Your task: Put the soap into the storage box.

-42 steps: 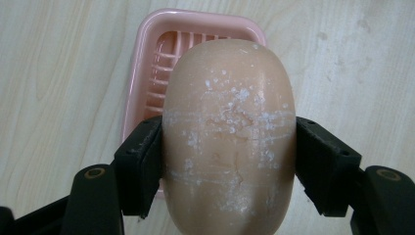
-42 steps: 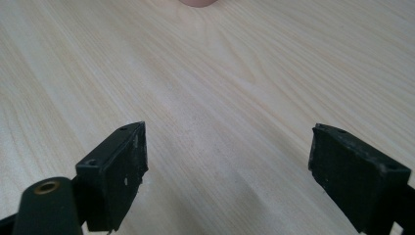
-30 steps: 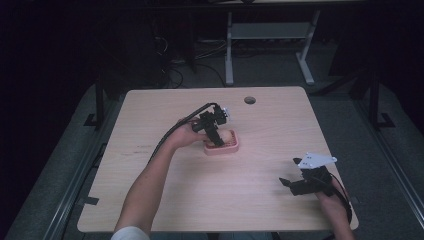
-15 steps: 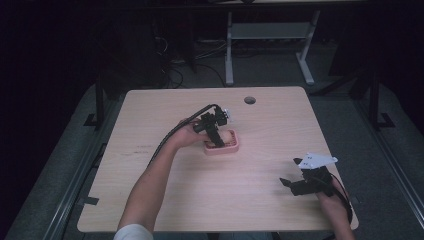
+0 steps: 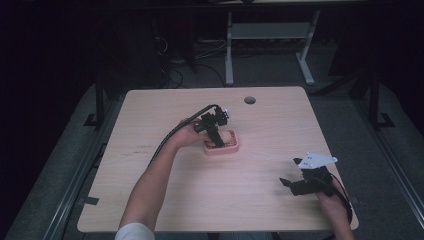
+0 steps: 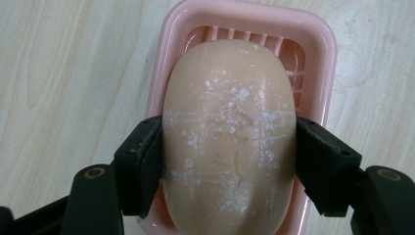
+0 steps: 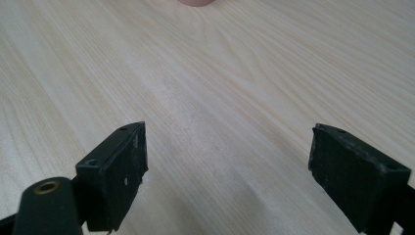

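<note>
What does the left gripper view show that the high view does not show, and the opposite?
Left gripper view alone: white flecks on the soap bar, the ribs of the pink soap dish, and both black pads pressed against the bar's sides.

High view alone: the whole wooden table, the right gripper resting open near its right edge, and both forearms.

Both: the left gripper over the dish with the soap.

Left tool (image 6: 229, 161) grips a peach soap bar (image 6: 229, 132) at three and nine o'clock, over a pink dish (image 6: 323, 58).
</note>
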{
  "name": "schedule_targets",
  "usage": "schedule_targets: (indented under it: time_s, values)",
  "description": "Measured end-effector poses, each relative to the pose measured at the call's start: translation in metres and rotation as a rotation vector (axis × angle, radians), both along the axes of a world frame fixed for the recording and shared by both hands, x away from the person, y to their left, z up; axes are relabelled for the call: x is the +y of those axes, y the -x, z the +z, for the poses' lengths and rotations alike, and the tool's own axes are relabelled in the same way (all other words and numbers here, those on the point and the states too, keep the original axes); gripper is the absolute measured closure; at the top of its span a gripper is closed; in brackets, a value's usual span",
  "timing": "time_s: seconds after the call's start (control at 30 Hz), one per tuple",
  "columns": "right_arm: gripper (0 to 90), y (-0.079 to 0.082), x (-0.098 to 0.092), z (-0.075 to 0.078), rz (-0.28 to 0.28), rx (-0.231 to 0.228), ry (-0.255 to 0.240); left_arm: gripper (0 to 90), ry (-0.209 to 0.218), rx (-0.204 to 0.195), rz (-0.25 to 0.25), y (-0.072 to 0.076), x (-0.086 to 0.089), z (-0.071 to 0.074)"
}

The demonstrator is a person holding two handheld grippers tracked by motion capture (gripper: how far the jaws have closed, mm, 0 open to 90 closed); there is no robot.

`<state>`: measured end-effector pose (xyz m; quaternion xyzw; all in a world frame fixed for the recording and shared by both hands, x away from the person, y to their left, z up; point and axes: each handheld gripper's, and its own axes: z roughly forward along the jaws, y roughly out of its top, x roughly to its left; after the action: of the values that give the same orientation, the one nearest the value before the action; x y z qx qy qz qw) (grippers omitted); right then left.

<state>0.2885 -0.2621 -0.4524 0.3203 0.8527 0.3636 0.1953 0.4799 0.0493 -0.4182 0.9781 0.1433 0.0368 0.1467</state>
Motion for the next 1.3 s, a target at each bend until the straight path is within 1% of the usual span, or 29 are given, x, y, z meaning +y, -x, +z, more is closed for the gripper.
schedule_targets:
  time_s: [0.17, 0.23, 0.33, 0.47, 0.53, 0.57, 0.6, 0.63, 0.73, 0.87, 0.93, 0.97, 1.03, 1.1, 1.2, 1.27, 1.3]
  values:
    - [13.9, 0.0, 0.0, 0.0, 0.001, 0.001, 0.003, 32.0, -0.006, -0.009, -0.001, 0.0, -0.002, 0.0]
    - [14.0, 0.0, 0.001, 0.0, 0.001, 0.001, 0.003, 31.9, -0.018, -0.012, -0.007, 0.0, -0.003, 0.0]
    - [13.9, 0.0, 0.001, 0.0, 0.002, 0.001, 0.004, 31.8, -0.014, -0.011, -0.004, 0.0, -0.003, 0.0]
    - [14.0, 0.0, 0.002, 0.0, 0.004, 0.003, 0.003, 31.7, -0.024, -0.019, -0.015, 0.001, -0.003, 0.0]
    - [13.9, 0.0, 0.002, 0.0, 0.004, 0.002, 0.002, 29.7, -0.012, -0.019, -0.011, 0.001, -0.002, 0.002]
    - [13.9, 0.0, 0.002, 0.0, 0.003, 0.002, 0.002, 29.4, 0.0, -0.011, -0.005, 0.001, -0.002, 0.003]
    - [13.9, 0.0, 0.002, 0.0, 0.002, 0.005, -0.002, 29.4, 0.0, -0.011, -0.005, 0.001, -0.002, 0.003]
    - [13.9, 0.0, 0.002, 0.0, 0.002, 0.005, 0.001, 29.2, -0.002, -0.021, -0.01, 0.002, -0.001, 0.005]
    - [13.9, 0.0, 0.003, 0.0, 0.003, 0.004, 0.002, 27.7, -0.003, -0.021, -0.01, 0.004, -0.001, 0.007]
    - [13.9, 0.0, 0.003, 0.0, 0.003, 0.005, 0.003, 27.0, 0.008, -0.028, -0.008, 0.007, 0.001, 0.011]
    - [14.0, 0.0, 0.003, 0.0, 0.003, 0.003, 0.004, 26.8, 0.006, -0.037, -0.015, 0.01, 0.003, 0.014]
    - [14.0, 0.0, 0.003, 0.0, 0.002, 0.005, 0.003, 26.6, 0.014, -0.039, -0.012, 0.012, 0.004, 0.015]
    - [13.9, 0.0, 0.003, -0.001, -0.001, 0.008, 0.006, 26.6, 0.021, -0.035, -0.014, 0.016, 0.008, 0.017]
    - [14.0, 0.0, 0.003, -0.001, 0.003, 0.005, 0.013, 26.4, 0.017, -0.037, -0.016, 0.018, 0.013, 0.019]
    - [14.0, -0.001, 0.005, -0.001, 0.003, 0.001, 0.016, 26.3, 0.023, -0.035, -0.007, 0.02, 0.018, 0.02]
    - [13.9, -0.001, 0.005, -0.001, 0.006, 0.0, 0.019, 25.9, 0.033, -0.042, 0.0, 0.023, 0.023, 0.022]
    - [14.0, -0.001, 0.006, -0.001, 0.004, 0.002, 0.017, 26.0, 0.039, -0.038, 0.004, 0.024, 0.025, 0.022]
